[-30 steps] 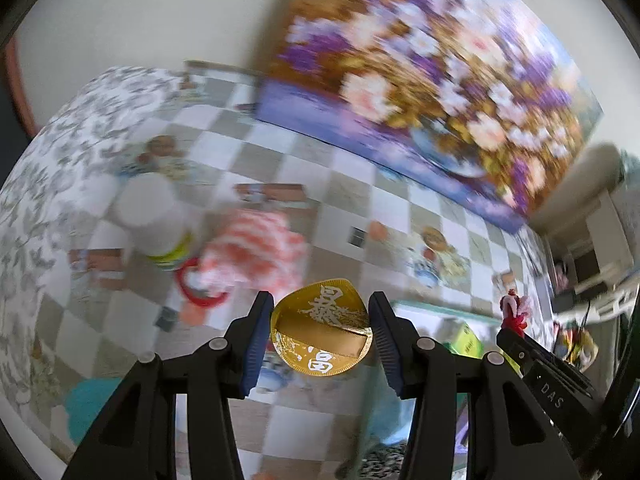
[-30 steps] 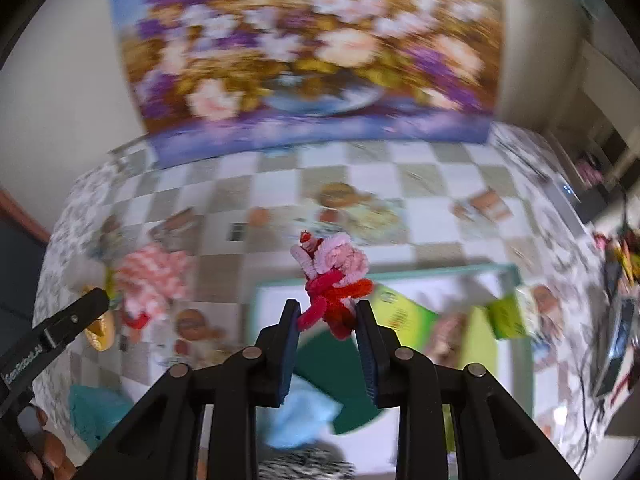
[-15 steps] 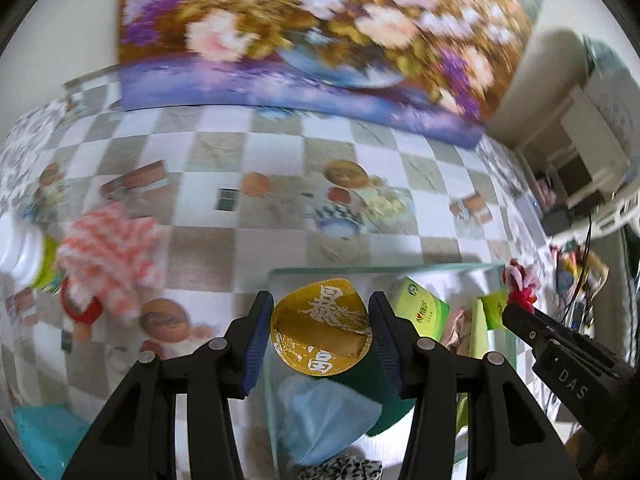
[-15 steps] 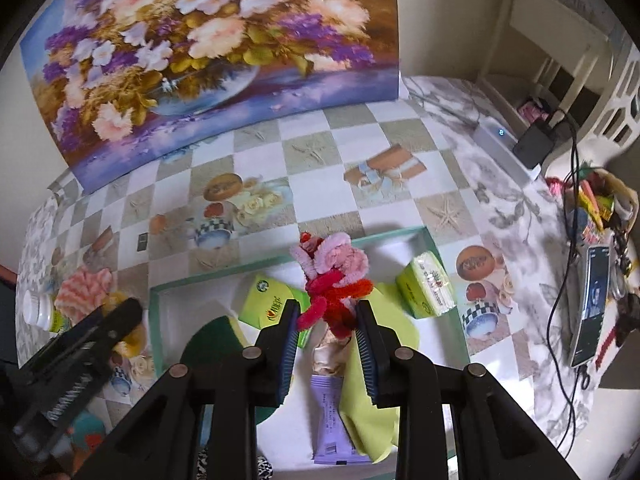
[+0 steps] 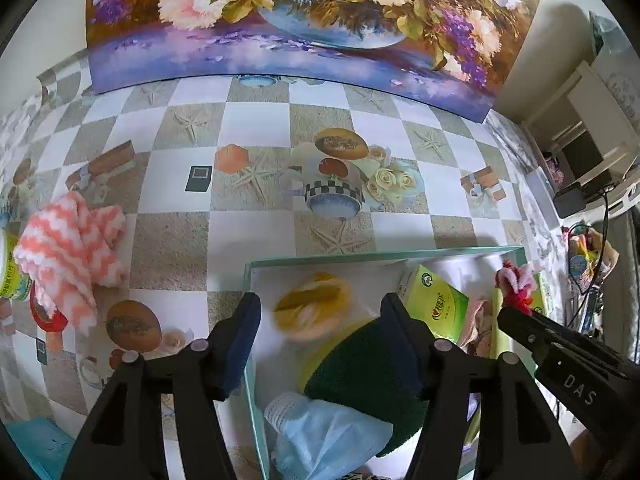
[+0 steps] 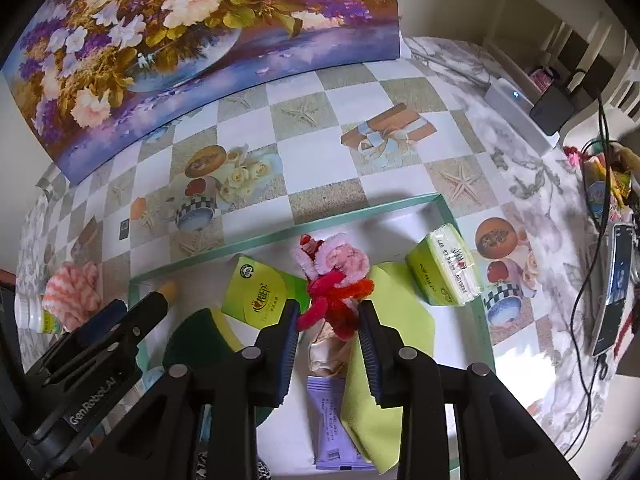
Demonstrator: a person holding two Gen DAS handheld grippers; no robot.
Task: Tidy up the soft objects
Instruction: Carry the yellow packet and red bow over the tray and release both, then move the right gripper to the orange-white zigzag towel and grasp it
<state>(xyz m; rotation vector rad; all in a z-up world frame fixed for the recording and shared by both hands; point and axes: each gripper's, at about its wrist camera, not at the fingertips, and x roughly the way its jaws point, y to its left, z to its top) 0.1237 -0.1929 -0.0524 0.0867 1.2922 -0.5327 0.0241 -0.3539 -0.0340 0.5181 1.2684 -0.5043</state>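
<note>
The left gripper [image 5: 320,316] hangs with its jaws wide apart over the teal-rimmed white tray [image 5: 360,257], and a blurred round gold pouch [image 5: 314,310] lies inside the tray beneath it. The right gripper [image 6: 328,316] is clamped on a pink-and-red pipe-cleaner flower [image 6: 334,276] above the same tray. Dropping items into the tray looks like the step in hand, so the right jaws would spread next.

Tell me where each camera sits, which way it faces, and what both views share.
Left wrist: rides the left gripper, looking forward and down over the tray's left part; its open fingers show, the blurred gold piece between them, the other gripper at right.
Right wrist: rides the right gripper, above the tray's middle; its fingers grip the pipe-cleaner flower.
Shared: tray, green tissue pack, dark green sponge, pink cloth, flower painting.
</note>
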